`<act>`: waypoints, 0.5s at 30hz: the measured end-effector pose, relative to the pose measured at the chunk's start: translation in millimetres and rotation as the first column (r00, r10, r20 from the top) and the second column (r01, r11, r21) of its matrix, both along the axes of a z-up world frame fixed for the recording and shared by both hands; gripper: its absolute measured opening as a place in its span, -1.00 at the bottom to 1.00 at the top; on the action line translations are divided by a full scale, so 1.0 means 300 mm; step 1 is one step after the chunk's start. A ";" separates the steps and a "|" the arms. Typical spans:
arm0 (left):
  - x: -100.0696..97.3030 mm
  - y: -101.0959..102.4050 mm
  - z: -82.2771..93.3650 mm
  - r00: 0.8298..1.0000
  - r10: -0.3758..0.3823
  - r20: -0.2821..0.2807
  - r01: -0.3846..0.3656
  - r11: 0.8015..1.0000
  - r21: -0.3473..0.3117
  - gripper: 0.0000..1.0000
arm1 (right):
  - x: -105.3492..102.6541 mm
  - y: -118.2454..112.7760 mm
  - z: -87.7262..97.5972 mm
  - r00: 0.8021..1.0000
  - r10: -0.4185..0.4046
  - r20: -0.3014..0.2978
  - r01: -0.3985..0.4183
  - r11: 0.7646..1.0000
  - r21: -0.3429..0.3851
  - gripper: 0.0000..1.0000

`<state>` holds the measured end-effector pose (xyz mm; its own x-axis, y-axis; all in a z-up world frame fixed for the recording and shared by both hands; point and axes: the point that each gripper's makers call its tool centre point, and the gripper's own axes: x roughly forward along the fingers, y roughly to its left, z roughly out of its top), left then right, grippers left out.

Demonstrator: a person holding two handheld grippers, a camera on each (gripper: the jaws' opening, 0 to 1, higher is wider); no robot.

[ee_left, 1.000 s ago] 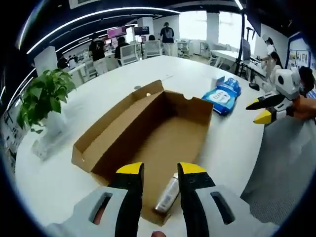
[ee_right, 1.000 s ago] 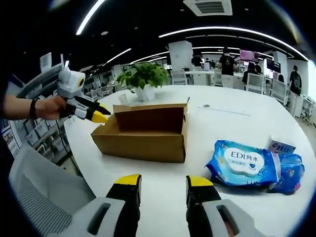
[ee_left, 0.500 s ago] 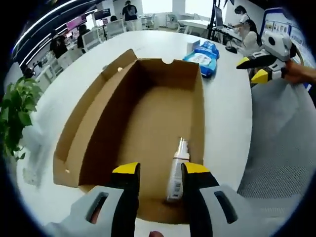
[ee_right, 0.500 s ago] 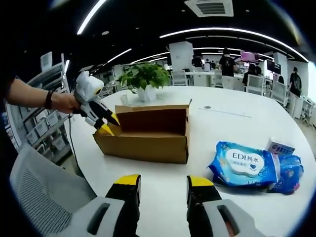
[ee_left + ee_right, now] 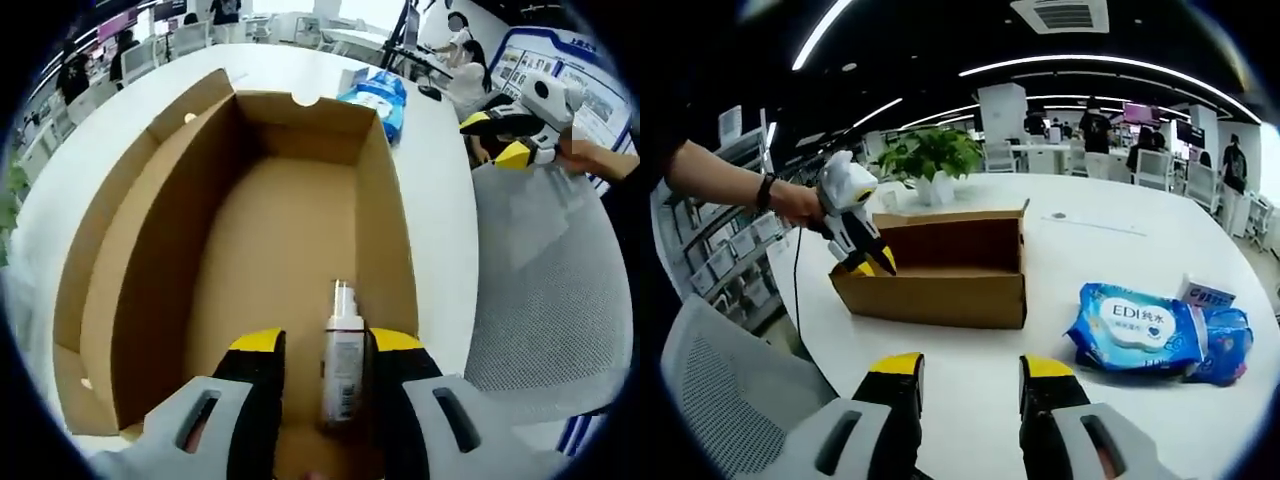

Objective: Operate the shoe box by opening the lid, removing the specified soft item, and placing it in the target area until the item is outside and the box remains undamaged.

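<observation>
In the left gripper view, the left gripper (image 5: 318, 350) hung low over an open cardboard box (image 5: 150, 230), looking down into it. Its two yellow-tipped jaws stood apart. A small spray bottle (image 5: 343, 360) lay on the box floor between them, nozzle pointing away toward the far end. Whether the jaws touched the bottle could not be told from this angle; they seemed to sit just above it, with a gap on each side. The box lid (image 5: 120, 190) stood folded back along the left side of that view. The box rested on a white table (image 5: 445, 220). Beyond its far end lay a blue pack of wipes (image 5: 378, 95). At the upper right, the right gripper (image 5: 500, 137) showed, held by a hand (image 5: 590, 160) above a grey mesh chair (image 5: 545, 300).

In the right gripper view, the right gripper (image 5: 970, 365) hovered off the table edge (image 5: 970, 340), jaws parted with nothing between them. The box (image 5: 940, 290) sat well ahead, its long side facing the camera. The left gripper (image 5: 875, 267), held by a hand (image 5: 795, 203), dipped into the box's left end. The blue pack (image 5: 1140, 330) lay on the table to the right of the box, apart from it. A potted plant (image 5: 930, 160) stood behind the box. People stood in the office beyond.
</observation>
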<state>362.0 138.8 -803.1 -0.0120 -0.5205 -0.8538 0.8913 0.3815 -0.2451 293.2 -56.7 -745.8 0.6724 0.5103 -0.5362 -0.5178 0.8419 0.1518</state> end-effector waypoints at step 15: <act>-0.001 0.031 -0.052 0.992 -0.126 0.031 0.122 0.986 0.109 -0.29 | -0.016 0.005 -0.014 1.000 -0.015 -0.020 0.015 1.000 -0.027 -0.31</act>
<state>361.6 148.0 -818.5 -0.0379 -0.4225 -0.9056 0.9412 0.2894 -0.1744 288.4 -55.3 -749.9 0.6689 0.4853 -0.5630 -0.5022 0.8535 0.1391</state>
